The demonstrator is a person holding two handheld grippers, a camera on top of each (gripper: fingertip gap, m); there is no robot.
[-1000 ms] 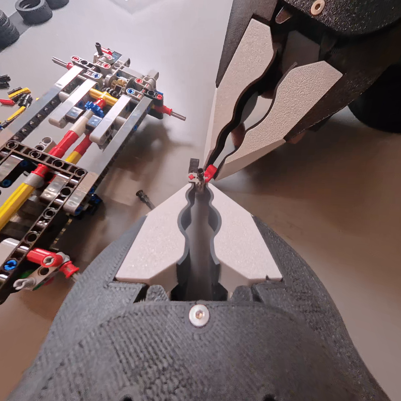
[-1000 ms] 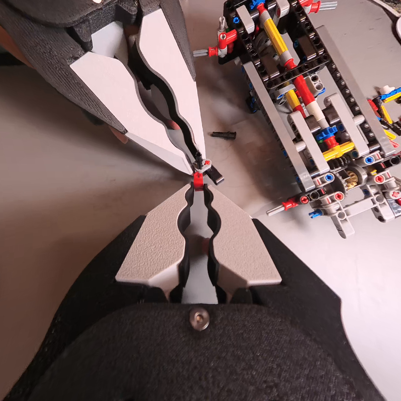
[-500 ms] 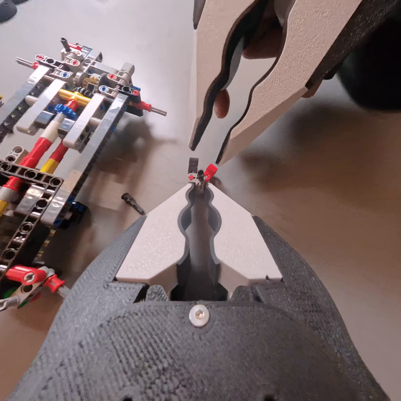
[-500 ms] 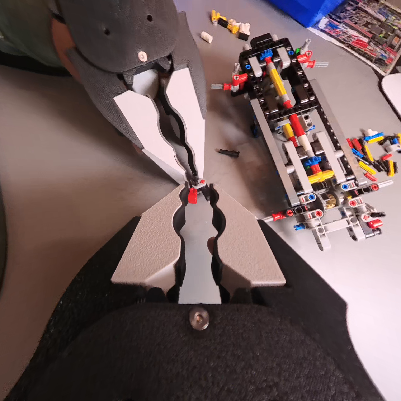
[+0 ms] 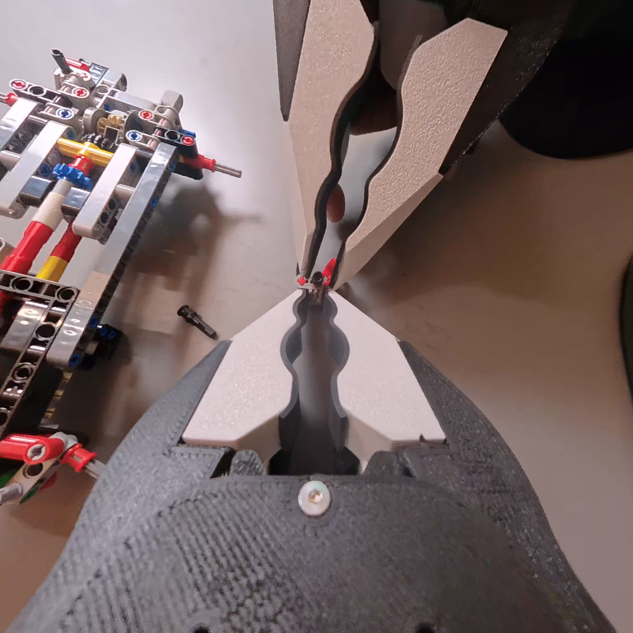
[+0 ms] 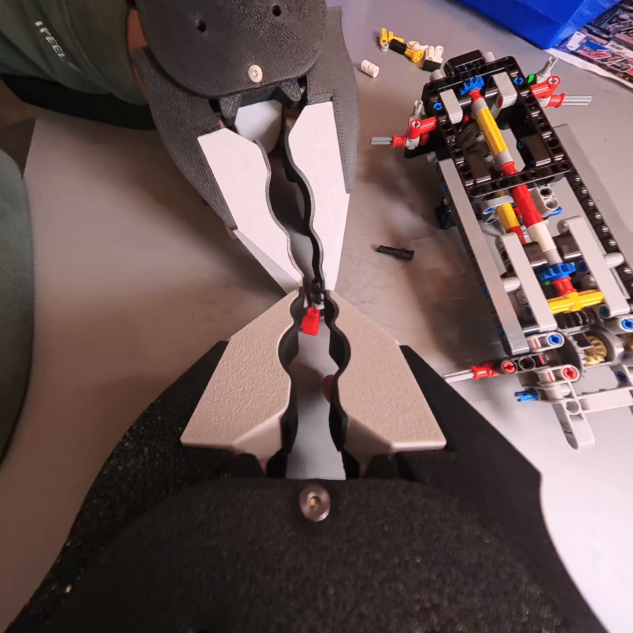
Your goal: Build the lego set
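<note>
The pale grey desk carries the long black-and-grey Lego chassis frame with red and yellow axles, which serves as the landmark; it also shows in the left wrist view. A blue box lies beyond the chassis's far end, and loose yellow, black and white small pieces lie just off that far end.

The left gripper, grey-fingered with a dark textured body, is well apart from the chassis, to its side. Its jaws are nearly closed, clamped on the small grey, black and red Lego sub-assembly. The right gripper, black-bodied, meets it tip to tip. Its jaws stand narrowly parted around the red end of the same sub-assembly; whether they press on it cannot be told.

A single black Lego pin lies on the desk between the grippers and the chassis.
</note>
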